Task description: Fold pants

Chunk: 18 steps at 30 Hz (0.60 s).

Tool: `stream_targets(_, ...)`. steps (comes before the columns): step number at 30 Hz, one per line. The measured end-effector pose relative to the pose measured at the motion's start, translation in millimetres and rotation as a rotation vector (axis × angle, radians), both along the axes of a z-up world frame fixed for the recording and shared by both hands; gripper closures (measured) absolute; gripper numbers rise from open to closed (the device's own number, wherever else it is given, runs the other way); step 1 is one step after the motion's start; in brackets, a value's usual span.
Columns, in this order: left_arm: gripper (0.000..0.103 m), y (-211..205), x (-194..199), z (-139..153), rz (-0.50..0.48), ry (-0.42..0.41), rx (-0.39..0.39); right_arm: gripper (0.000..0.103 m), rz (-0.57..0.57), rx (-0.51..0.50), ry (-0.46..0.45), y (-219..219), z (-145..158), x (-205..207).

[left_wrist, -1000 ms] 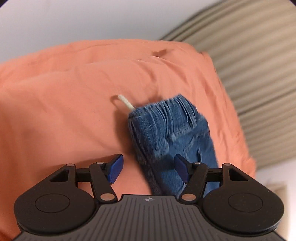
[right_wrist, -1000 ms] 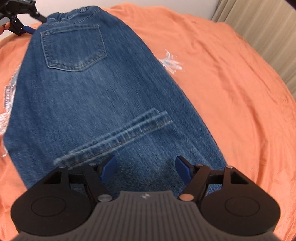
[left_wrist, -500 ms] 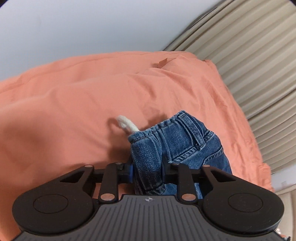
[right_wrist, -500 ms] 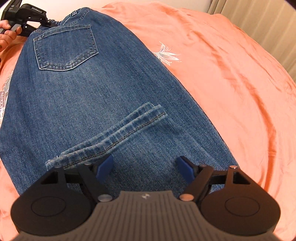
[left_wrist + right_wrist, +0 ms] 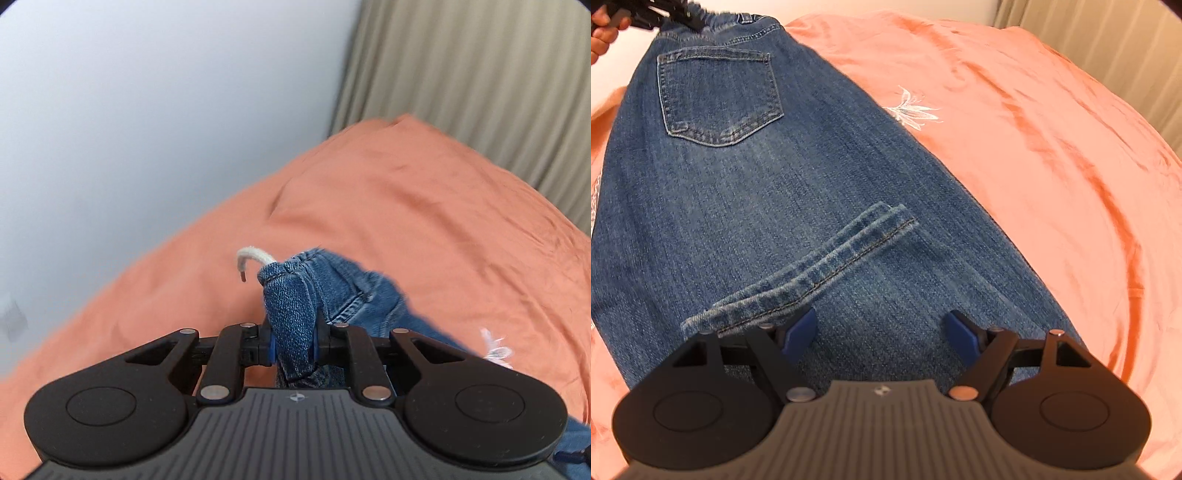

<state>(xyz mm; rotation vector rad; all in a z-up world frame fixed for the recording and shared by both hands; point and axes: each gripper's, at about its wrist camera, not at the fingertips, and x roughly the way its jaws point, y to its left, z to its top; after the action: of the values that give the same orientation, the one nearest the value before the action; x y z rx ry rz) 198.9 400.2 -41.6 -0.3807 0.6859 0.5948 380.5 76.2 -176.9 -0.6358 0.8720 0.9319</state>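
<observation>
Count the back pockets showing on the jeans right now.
1: a stitched back pocket on the jeans, near the waistband that the left gripper clamps. A second may be folded underneath.

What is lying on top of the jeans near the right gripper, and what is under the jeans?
A folded-back leg hem lies across the jeans, just ahead of the open right gripper. Under the jeans, the orange bedspread shows around them; whatever they cover directly is hidden.

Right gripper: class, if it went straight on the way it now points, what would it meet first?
Most likely the jeans: the open right gripper points at denim just past its fingertips, beside the folded-over hem. How high it hovers above the cloth is unclear.
</observation>
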Motion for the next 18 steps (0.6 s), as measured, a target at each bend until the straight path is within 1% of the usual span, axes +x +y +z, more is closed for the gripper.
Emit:
stream_targets(1,0.085,-12,2,11,-0.022,-0.01,0.03,0.036,-0.009,0.022,0.01,-4,3,-1)
stream_targets(4,0.085,-49,12,44,-0.088,-0.035,0.099,0.036,-0.048,0.113,0.05,-26,17,-1)
stream_targets(7,0.085,-91,21,74,-0.14,-0.05,0.138,0.036,-0.109,0.185,0.101,-50,29,0)
stream_targets(10,0.086,-143,34,94,-0.197,-0.033,0.226,0.036,-0.151,0.263,0.085,-77,41,-5)
stream_targets(12,0.085,-179,41,101,-0.251,-0.021,0.279,0.036,-0.173,0.313,0.066,-97,47,-10)
stream_targets(14,0.085,-214,48,103,-0.306,-0.018,0.3,0.036,-0.199,0.339,0.05,-113,52,-14)
stream_targets(16,0.085,-249,54,101,-0.368,-0.012,0.32,0.037,-0.23,0.359,0.025,-130,56,-17)
stream_targets(18,0.085,-283,61,92,-0.431,-0.003,0.34,0.037,-0.269,0.396,-0.012,-148,60,-20)
